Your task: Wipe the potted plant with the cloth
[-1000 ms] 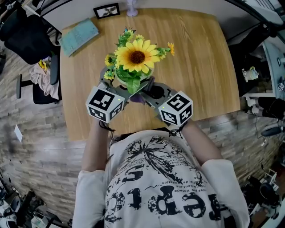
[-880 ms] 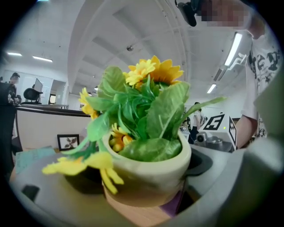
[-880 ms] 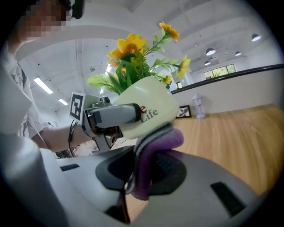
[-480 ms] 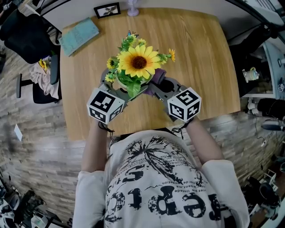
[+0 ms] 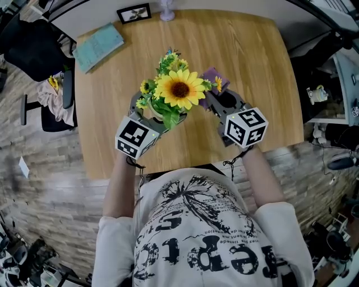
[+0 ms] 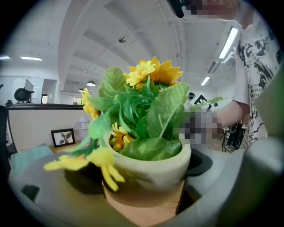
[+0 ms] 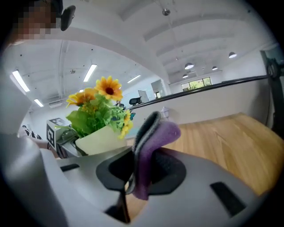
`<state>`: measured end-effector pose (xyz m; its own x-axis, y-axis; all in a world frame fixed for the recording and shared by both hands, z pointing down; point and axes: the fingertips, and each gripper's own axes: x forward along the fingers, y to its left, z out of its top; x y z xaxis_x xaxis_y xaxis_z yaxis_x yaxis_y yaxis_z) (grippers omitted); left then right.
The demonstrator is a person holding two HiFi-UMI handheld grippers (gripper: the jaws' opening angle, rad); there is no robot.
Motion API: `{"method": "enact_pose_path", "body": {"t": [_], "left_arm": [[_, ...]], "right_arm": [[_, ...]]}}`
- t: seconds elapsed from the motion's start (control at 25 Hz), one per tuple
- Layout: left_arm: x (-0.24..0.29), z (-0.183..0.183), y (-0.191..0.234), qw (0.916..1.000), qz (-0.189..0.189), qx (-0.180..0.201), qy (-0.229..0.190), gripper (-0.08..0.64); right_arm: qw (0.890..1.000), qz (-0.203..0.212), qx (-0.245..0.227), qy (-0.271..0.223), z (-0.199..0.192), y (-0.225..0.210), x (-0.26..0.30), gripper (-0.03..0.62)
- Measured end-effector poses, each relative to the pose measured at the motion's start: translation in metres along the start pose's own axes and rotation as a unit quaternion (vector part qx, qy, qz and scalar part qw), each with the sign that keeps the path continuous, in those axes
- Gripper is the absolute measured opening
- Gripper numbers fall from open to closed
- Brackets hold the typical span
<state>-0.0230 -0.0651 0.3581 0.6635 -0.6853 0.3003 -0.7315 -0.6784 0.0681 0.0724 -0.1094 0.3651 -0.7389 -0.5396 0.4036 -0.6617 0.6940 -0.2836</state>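
Head view: left gripper point(image 5: 150, 112) centre-left, fingers clamped round cream pot point(image 6: 151, 170) of potted plant point(image 5: 178, 89). Plant at mid-frame over wooden desk point(image 5: 252, 67), blooms facing up. Cannot tell if pot base touches desk. Right gripper point(image 5: 217, 95) just right of plant, fingers clenched on purple cloth point(image 5: 213, 75). Cloth folded, sticks up past fingertips, right beside leaves on plant's right side; contact unclear. Teal book point(image 5: 100, 45) at upper left of desk. Picture frame point(image 5: 134, 13) at top edge.
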Motion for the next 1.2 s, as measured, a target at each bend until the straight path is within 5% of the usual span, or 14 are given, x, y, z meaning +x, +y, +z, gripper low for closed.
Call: {"method": "enact_pose_path", "body": {"t": [0.6, 1.0, 1.2], "left_arm": [[0.055, -0.094, -0.012, 0.9944, -0.075, 0.009, 0.074, 0.525], [0.082, -0.144, 0.004, 0.9844, -0.121, 0.034, 0.123, 0.525], [0.089, -0.149, 0.002, 0.9839, -0.134, 0.028, 0.115, 0.526]], "right_arm": [[0.98, -0.114, -0.163, -0.011, 0.02, -0.058, 0.004, 0.072], [0.98, -0.127, -0.155, -0.008, 0.018, -0.078, 0.024, 0.074], [0.98, -0.119, -0.157, 0.003, 0.004, -0.078, 0.024, 0.074]]}}
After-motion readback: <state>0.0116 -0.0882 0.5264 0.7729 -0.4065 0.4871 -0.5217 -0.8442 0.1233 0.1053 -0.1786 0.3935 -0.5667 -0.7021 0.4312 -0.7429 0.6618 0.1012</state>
